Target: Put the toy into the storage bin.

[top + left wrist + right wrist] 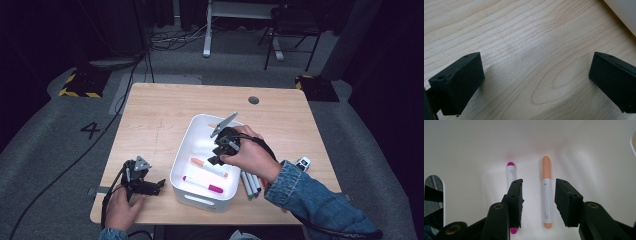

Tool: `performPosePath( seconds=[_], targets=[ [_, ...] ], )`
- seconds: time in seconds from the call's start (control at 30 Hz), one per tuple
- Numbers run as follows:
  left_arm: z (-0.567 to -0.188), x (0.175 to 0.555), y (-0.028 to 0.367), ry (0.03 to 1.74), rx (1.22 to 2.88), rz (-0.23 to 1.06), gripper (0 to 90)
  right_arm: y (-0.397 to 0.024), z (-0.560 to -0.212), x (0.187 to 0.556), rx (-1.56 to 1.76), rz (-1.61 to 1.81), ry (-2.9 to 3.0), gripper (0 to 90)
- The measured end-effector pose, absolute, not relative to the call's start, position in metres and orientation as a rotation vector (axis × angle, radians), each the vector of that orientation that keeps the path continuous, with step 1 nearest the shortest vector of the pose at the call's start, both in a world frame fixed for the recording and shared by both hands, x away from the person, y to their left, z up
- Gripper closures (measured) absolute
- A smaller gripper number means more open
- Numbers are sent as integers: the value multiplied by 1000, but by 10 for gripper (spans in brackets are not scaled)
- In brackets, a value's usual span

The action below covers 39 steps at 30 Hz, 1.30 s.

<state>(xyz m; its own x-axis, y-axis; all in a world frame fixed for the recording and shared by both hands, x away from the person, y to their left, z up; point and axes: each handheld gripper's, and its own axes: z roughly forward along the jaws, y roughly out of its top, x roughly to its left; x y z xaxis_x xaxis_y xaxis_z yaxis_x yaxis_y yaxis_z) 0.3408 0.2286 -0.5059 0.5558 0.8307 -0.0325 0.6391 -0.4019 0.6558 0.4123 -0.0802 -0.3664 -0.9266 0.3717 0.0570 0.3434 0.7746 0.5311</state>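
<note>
A white bin (183,160) stands on the wooden table (150,125), with an orange-capped marker (209,167) and a magenta-capped marker (202,185) lying on its floor. My right gripper (216,160) hangs inside the bin, pointing down. In the right gripper view its jaws (537,195) stand apart on either side of the orange-capped marker (546,195) without pressing on it, and the magenta-capped marker (510,173) lies just outside the left jaw. My left gripper (160,186) rests open on the table at the front left, with bare wood between its jaws (536,80).
Several more markers (250,184) lie on the table just right of the bin, by the right sleeve. A small white object (302,162) sits near the right edge. A round hole (253,100) marks the far side of the tabletop.
</note>
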Motion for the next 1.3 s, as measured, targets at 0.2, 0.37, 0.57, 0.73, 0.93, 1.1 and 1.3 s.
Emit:
performPosePath(
  seconds=[0.2, 0.37, 0.57, 0.73, 0.93, 1.1, 1.3],
  targets=[
    [-506, 341, 229, 1174, 2169, 396, 0, -98, -350, 413, 636, 909, 2875, 589],
    [-506, 341, 229, 1175, 2169, 398, 0, -118, -337, 415, 701, 948, 2831, 613],
    [-506, 341, 229, 1175, 2169, 398, 0, -140, -329, 420, 779, 973, 2795, 611],
    [-506, 341, 229, 1175, 2168, 399, 0, -159, -322, 425, 817, 985, 2756, 616],
    [-506, 341, 229, 1175, 2169, 399, 0, -185, -317, 429, 890, 998, 2708, 617],
    [-506, 341, 229, 1175, 2168, 396, 0, -206, -318, 433, 940, 979, 2679, 609],
    [-506, 341, 229, 1175, 2169, 399, 0, -229, -321, 436, 997, 964, 2641, 601]
  ],
)
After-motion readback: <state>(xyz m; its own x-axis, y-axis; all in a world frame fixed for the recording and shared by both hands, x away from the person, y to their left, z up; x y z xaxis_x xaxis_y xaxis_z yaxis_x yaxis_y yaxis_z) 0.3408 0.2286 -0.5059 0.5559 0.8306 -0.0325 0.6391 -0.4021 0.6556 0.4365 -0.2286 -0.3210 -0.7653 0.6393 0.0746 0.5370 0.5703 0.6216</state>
